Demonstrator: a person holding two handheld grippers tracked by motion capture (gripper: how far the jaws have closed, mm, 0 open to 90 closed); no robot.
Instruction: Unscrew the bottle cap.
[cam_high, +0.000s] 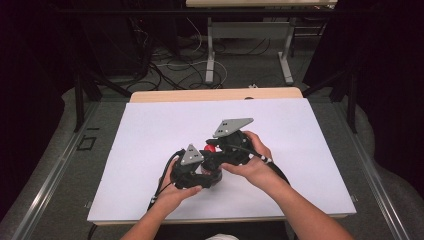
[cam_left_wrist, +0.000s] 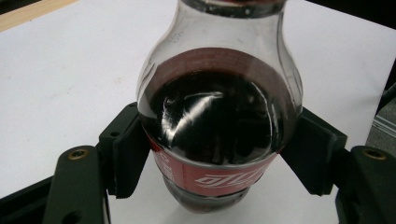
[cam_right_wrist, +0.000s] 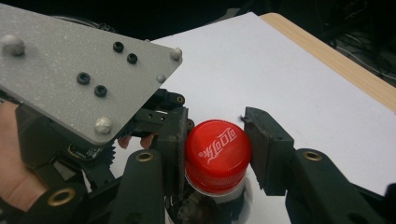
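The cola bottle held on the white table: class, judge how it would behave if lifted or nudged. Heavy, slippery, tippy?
The cola bottle looks mostly full of dark liquid, so probably heavy for its size. Its clear rounded wall is glossy, so likely slippery. Narrow-based and tall, it may tip if nudged near its red cap, though the left hand-held gripper clamps its body.

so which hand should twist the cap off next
Right. The right gripper has its fingers on either side of the red cap, while the left gripper clamps the bottle body steady.
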